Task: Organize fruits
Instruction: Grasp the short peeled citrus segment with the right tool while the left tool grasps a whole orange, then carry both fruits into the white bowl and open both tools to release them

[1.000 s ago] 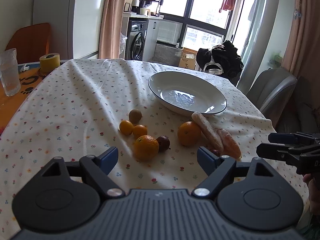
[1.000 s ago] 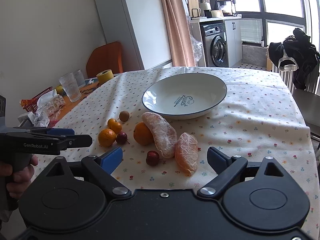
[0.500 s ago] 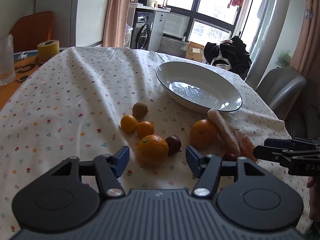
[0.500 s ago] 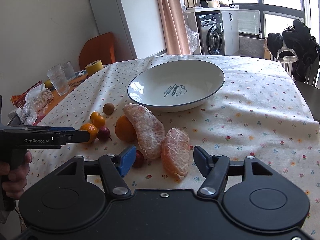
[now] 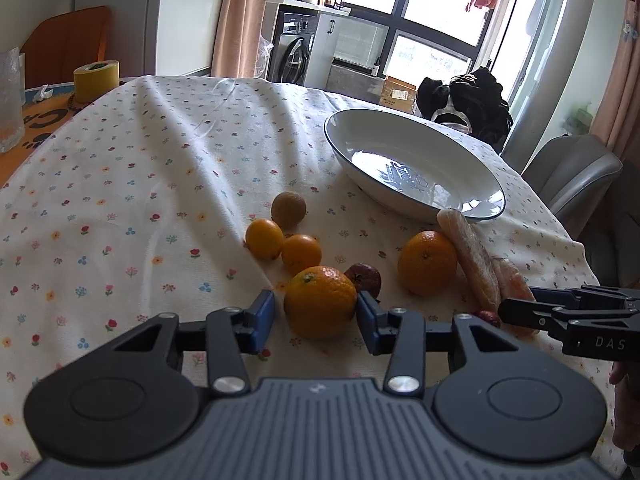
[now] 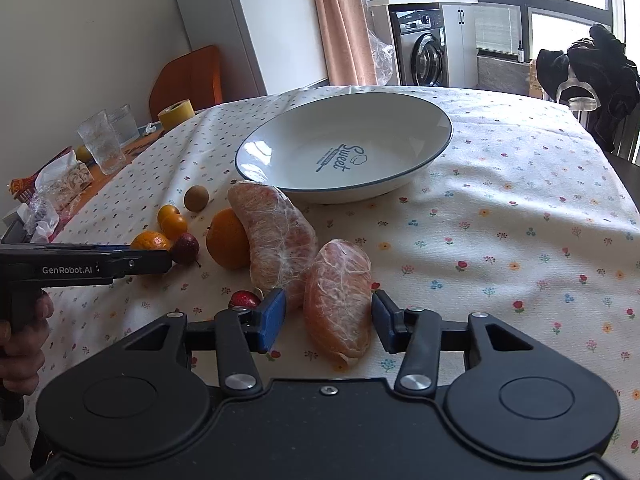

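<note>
Left gripper, lower centre, is bracketing an orange, right pad touching, left pad just clear. Right gripper is straddling a peeled segment, jaws apart, not clamping.

On the counter, the bowl sits at the far right in the left wrist view, with the fruits spread before it. Just in front of its near rim lies 1 peeled segment, and a 2nd peeled segment lies beside it, nearer the right gripper, between its fingers. An orange touches the 1st segment on its left. Further left, another orange sits between the fingers of the left gripper, with a plum just behind it to the right. Behind these lie 2 kumquats side by side, and behind them a kiwi. A tape roll and a glass stand far off at the counter's left edge.
</note>
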